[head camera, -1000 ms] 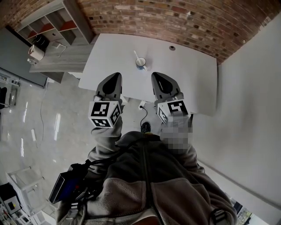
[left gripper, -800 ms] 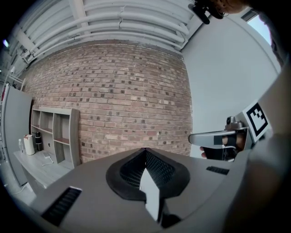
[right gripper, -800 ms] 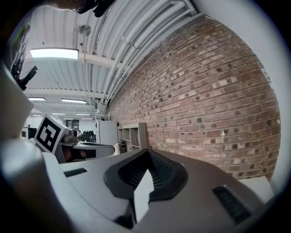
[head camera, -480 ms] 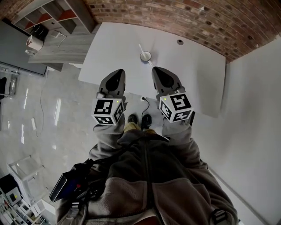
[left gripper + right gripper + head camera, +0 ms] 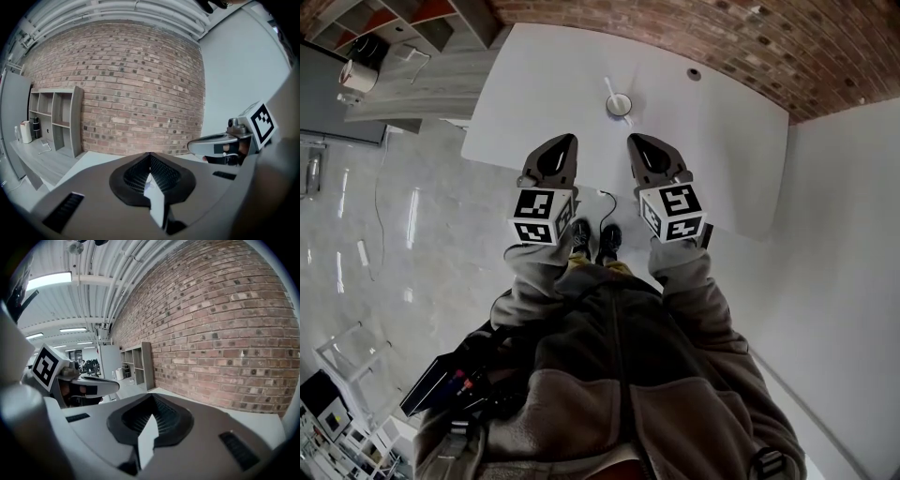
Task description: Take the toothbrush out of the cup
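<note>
Head view: toothbrush [image 5: 610, 87] is seen inside cup [image 5: 620, 105] at upper centre, not yet removed; left gripper [image 5: 565, 142] and right gripper [image 5: 637, 142] are held short, both pressed together, empty.

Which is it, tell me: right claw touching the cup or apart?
Apart. The head view shows bare table between the right claw and the cup.

Left gripper [image 5: 567, 141] and right gripper [image 5: 636, 141] now farther in over table [image 5: 534, 84], nearer cup [image 5: 619, 105]; person's shoes [image 5: 593, 240] come into sight at table's near edge
</note>
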Action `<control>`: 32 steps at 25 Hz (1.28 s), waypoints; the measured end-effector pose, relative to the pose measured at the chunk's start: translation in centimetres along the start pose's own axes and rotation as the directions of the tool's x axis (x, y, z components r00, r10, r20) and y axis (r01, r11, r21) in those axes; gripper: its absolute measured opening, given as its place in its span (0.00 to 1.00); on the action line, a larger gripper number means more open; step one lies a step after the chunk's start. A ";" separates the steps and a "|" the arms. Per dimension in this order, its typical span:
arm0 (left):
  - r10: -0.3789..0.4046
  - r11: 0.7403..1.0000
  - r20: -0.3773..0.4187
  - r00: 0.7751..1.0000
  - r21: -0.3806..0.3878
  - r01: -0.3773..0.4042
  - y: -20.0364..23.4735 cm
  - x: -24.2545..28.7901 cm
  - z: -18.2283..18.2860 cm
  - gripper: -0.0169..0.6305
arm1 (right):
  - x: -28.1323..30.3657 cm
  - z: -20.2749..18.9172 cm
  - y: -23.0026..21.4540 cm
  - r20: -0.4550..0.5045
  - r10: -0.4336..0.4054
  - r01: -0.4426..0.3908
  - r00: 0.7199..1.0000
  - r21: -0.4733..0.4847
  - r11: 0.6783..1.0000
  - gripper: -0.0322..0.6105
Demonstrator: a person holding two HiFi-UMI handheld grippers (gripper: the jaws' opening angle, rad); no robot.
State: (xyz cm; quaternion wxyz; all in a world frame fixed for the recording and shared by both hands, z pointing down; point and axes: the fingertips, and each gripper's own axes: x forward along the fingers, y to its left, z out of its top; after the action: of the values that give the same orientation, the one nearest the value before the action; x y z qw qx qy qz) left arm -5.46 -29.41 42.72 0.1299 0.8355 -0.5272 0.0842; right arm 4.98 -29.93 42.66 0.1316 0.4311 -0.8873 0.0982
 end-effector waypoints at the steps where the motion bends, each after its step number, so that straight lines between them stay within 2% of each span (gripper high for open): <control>1: -0.006 1.000 -0.015 1.000 -0.006 0.006 0.3 0.3 -0.6 0.03 | 0.6 -0.7 -0.1 -0.012 -0.001 0.001 1.000 -0.008 1.000 0.05; 7: -0.023 0.999 -0.098 0.995 -0.040 0.019 1.5 2.6 -4.4 0.03 | 3.4 -4.6 -0.7 -0.098 0.016 -0.015 0.995 0.012 1.000 0.05; 12: -0.031 0.998 -0.186 0.982 -0.062 0.020 2.3 4.5 -8.0 0.03 | 5.8 -8.0 -1.9 -0.170 0.033 -0.027 0.985 0.041 0.999 0.05; 22: -0.034 0.994 -0.256 0.966 -0.111 0.005 4.2 7.5 -11.9 0.03 | 10.2 -12.3 -4.5 -0.265 0.051 -0.034 0.963 0.068 0.997 0.05; 32: -0.027 0.989 -0.295 0.955 -0.148 -0.018 5.4 9.6 -15.1 0.03 | 15.1 -15.5 -7.6 -0.332 0.055 -0.045 0.942 0.037 0.998 0.05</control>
State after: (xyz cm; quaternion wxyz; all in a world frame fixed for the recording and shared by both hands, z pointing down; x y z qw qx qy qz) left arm -6.29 -35.23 60.48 0.2697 0.8025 -0.5048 0.1687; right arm 4.32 -41.24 62.54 0.2710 0.3875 -0.8614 0.1856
